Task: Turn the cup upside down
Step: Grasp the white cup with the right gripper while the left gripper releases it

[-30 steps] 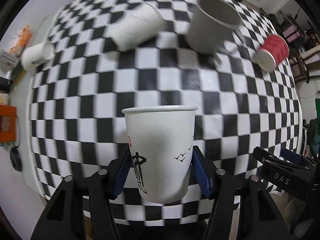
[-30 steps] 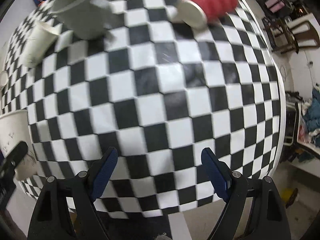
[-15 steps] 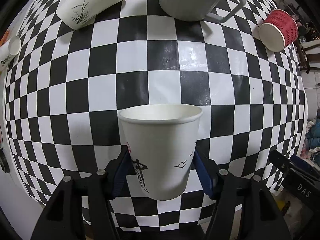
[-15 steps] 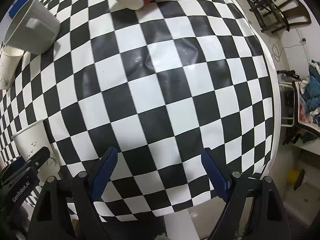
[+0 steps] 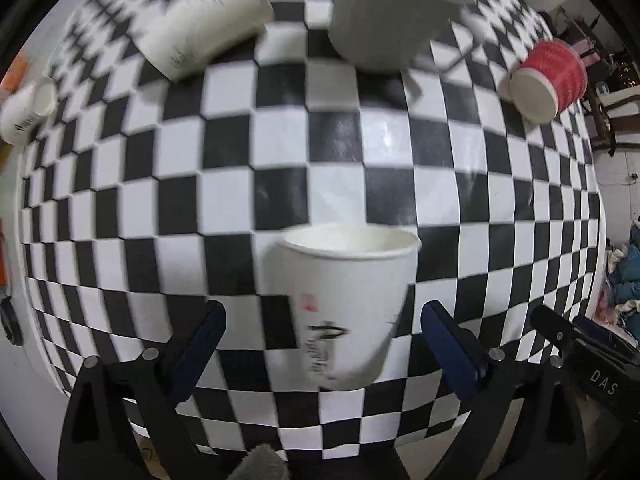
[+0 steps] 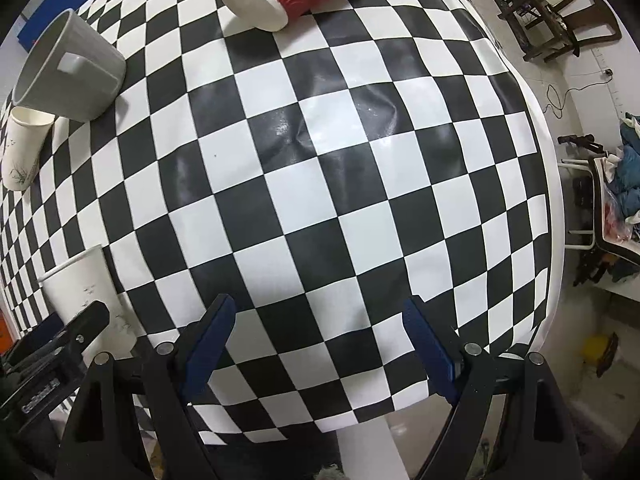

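A white paper cup with black ink print (image 5: pixel 346 304) stands between the fingers of my left gripper (image 5: pixel 322 332), wide rim away from me. The jaws stand wide open with a gap on each side of the cup. The cup also shows at the left edge of the right wrist view (image 6: pixel 90 296), beside the left gripper's black body. My right gripper (image 6: pixel 320 330) is open and empty above the checkered tablecloth (image 6: pixel 320 184) near its front edge.
A grey mug (image 5: pixel 384 12), a white paper cup on its side (image 5: pixel 200 24), a red ribbed cup on its side (image 5: pixel 548 76) and a small white cup (image 5: pixel 28 108) lie at the far side. Chairs and clutter (image 6: pixel 608 200) stand to the right of the table.
My left gripper was shut on the white paper cup and has opened; the cup now sits free between the fingers. The right gripper has barely moved.
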The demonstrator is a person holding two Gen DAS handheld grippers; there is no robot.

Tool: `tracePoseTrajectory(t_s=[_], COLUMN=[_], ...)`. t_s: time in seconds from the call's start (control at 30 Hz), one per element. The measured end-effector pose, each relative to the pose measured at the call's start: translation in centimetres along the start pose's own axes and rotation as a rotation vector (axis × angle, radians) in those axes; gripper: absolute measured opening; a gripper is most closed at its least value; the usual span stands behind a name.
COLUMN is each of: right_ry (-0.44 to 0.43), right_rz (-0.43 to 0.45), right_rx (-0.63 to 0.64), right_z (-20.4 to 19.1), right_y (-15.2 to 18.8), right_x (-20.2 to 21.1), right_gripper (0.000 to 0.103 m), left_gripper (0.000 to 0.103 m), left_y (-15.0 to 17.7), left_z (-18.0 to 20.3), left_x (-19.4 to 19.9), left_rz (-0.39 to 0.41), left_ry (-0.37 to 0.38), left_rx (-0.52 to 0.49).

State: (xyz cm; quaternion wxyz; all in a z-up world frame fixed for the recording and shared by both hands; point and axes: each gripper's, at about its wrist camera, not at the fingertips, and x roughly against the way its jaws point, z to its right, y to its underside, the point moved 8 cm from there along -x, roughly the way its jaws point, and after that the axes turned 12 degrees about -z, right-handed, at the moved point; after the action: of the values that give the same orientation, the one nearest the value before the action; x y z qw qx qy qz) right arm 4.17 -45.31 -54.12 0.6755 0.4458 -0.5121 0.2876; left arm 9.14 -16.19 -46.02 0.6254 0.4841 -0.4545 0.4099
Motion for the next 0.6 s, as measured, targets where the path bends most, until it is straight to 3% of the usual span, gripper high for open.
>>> tracePoseTrajectory(t_s=[0.17,0.3,0.37,0.47,0.53,0.6], right_ry=[-0.008,0.007,0.071,0.198,0.315,0.484], right_rz=[0.039,0.08,0.114,0.139,0.154,0.179], right_rx=[0.052,0.192,0.306,0.505,0.657,0.844], right_z=[-0.5,-2.6,-4.5,-7.3,-10.1,-13.4], right_y=[0.9,2.7,3.7,5.4,7.0,8.6], right_x=[1.9,4.5,6.2,7.6,8.3,8.9], right_gripper=[0.089,0.089,0.09,0.092,0.092,0.092], left_gripper=[0.1,0.103,0.103,0.103,0.103,0.103], left_y=[0.6,2.0,2.1,3.1,3.9,4.7], left_z=[-3.8,-7.2,-8.3,-11.2,-12.1,-12.6], left_x=[4.2,8.5,9.6,9.6,8.4,6.6], left_rz=[0.127,0.281,0.349,0.374,0.359,0.314], left_ry=[-0.013,-0.08,-0.118,-0.136,-0.138,-0.144], left_rx=[0.064,0.121,0.153,0.213,0.251,0.277])
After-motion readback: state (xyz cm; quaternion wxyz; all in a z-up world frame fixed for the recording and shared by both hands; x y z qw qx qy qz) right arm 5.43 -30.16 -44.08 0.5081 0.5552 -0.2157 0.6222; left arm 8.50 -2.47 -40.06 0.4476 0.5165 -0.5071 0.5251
